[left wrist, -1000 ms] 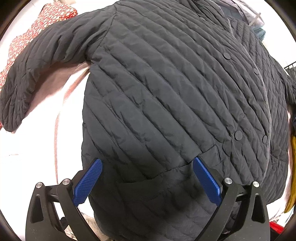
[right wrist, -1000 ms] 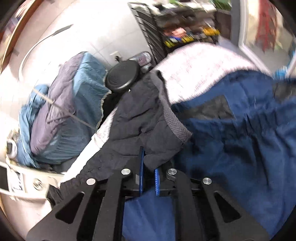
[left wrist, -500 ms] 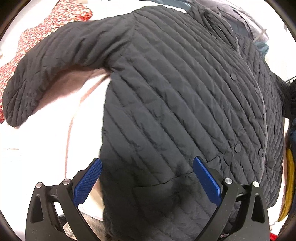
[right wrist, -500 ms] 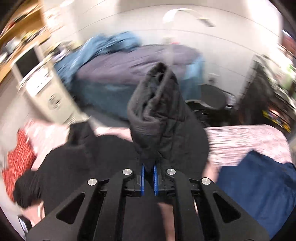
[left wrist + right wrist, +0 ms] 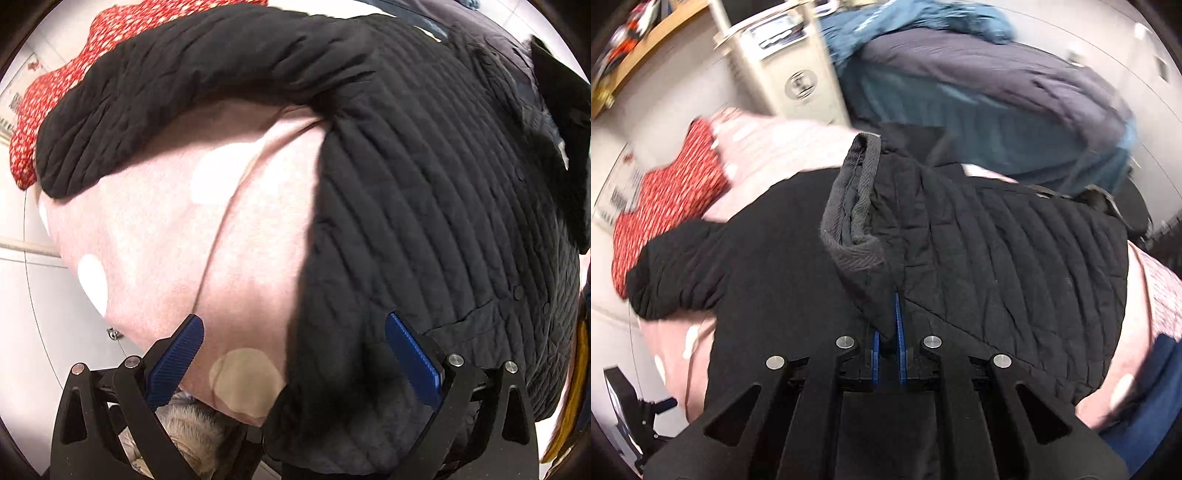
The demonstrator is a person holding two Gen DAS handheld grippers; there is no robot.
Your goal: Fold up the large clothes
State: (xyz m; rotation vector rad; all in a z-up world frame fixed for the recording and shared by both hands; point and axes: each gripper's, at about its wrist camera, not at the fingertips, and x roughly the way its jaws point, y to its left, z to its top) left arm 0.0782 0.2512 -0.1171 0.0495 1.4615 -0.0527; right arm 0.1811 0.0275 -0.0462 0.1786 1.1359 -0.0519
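A black quilted jacket point(image 5: 424, 206) lies spread on a pink dotted bed cover point(image 5: 236, 236), its one sleeve point(image 5: 177, 85) stretched to the left. My left gripper point(image 5: 295, 343) is open and empty, low over the jacket's bottom left hem. My right gripper point(image 5: 886, 332) is shut on the other sleeve point(image 5: 886, 229) near its grey knit cuff point(image 5: 857, 206) and holds it folded over the jacket's body point(image 5: 775, 280).
A red patterned garment point(image 5: 51, 99) lies at the far left of the cover, also in the right wrist view point(image 5: 665, 192). A blue garment point(image 5: 1167, 406) lies at the right. A dark and teal bedding heap point(image 5: 990, 96) and a white appliance point(image 5: 790, 70) stand behind.
My right gripper has swung the sleeve from the right side across over the jacket's body. My left gripper has moved left, from over the jacket's front to its left hem.
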